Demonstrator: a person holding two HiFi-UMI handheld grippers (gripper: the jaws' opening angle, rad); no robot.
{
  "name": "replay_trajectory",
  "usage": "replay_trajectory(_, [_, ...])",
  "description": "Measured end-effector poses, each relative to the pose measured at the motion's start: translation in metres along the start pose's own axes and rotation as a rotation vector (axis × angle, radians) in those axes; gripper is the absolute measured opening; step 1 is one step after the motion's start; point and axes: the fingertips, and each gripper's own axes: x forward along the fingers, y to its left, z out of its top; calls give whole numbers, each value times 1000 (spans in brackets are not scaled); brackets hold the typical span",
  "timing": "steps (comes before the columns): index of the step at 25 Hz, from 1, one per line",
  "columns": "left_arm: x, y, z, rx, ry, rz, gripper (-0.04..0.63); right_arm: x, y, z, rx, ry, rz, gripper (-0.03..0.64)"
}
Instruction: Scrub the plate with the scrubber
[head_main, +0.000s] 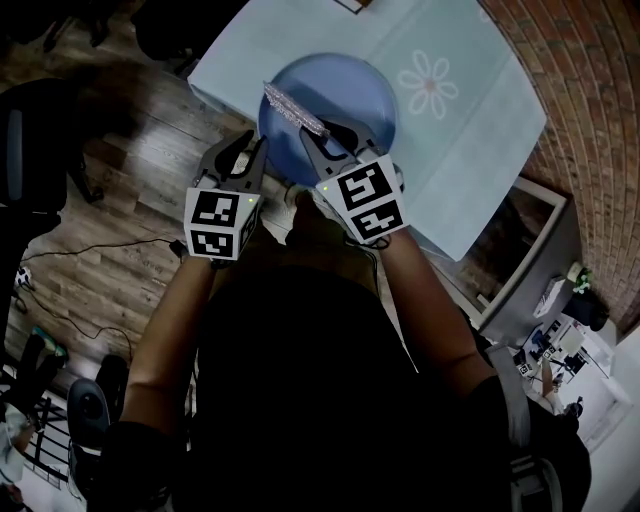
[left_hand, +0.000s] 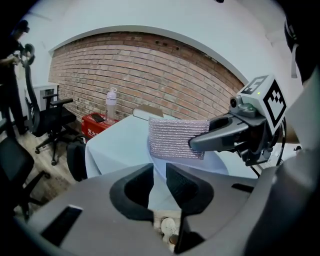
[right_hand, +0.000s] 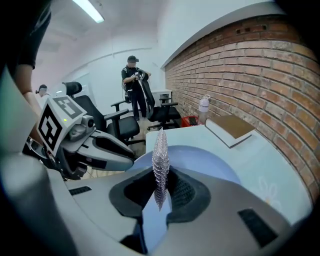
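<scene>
A round blue plate (head_main: 350, 90) lies on the pale blue tablecloth (head_main: 470, 150). My right gripper (head_main: 322, 135) is shut on a silver mesh scrubber (head_main: 293, 108), which it holds on edge above the plate's near left part. In the right gripper view the scrubber (right_hand: 160, 155) stands upright between the jaws over the plate (right_hand: 205, 162). My left gripper (head_main: 254, 142) hovers just off the plate's left rim. Its jaws stand almost together with nothing between them. From the left gripper view the scrubber (left_hand: 175, 139) hangs flat-on in front, pinched by the right gripper's fingers (left_hand: 220, 136).
A brown book (right_hand: 230, 127) lies at the table's far end. Beyond the table stand a water bottle (left_hand: 110, 105) and a red box (left_hand: 95, 125) by the brick wall (left_hand: 150, 65). Office chairs (left_hand: 52, 117) and a standing person (right_hand: 134, 85) are farther off on the wooden floor (head_main: 130, 150).
</scene>
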Motion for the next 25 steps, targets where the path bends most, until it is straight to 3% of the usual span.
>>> replay_trajectory(8, [3, 0, 1, 22, 2, 7, 89, 4, -43, 1, 2, -4, -108, 84])
replay_trajectory(17, [5, 14, 9, 11, -18, 52, 86, -3, -60, -16, 13, 14, -165, 84])
replay_trajectory(25, [9, 12, 13, 64, -10, 56, 78, -10, -95, -30, -4, 45, -238, 84])
